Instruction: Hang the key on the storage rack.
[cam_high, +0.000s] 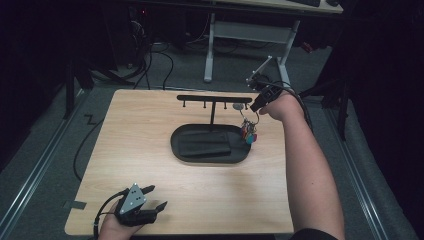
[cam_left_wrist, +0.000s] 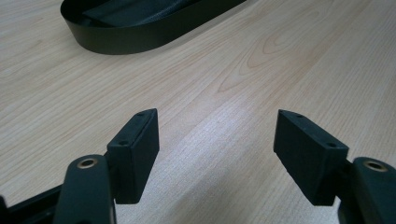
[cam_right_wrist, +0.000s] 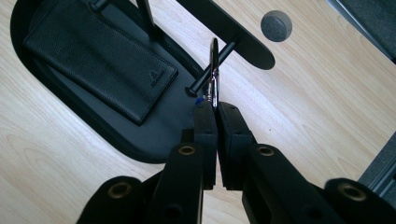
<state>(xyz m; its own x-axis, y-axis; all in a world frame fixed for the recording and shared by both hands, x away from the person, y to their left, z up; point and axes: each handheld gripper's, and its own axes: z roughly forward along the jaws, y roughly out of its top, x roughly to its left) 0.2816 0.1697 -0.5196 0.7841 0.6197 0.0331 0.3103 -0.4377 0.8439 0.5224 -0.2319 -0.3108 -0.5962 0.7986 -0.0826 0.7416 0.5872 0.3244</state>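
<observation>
A black key rack (cam_high: 214, 98) stands on an oval black tray (cam_high: 175, 142), with a black wallet (cam_high: 205, 145) lying in the tray. My right gripper (cam_high: 255, 106) is at the rack's right end, shut on a metal key ring (cam_right_wrist: 214, 70). A bunch of coloured key tags (cam_high: 249, 132) dangles below it. In the right gripper view the jaws (cam_right_wrist: 215, 109) pinch the ring, which crosses the end peg (cam_right_wrist: 201, 81). I cannot tell if the ring is over the peg. My left gripper (cam_high: 156, 197) rests open near the front left edge, with nothing between its jaws (cam_left_wrist: 215, 135).
A round grey cap (cam_right_wrist: 276, 25) sits in the wooden tabletop just right of the rack. The tray wall (cam_left_wrist: 140, 37) lies ahead of my left gripper. Beyond the table's far edge are a white desk frame (cam_high: 210, 50) and cables on the floor.
</observation>
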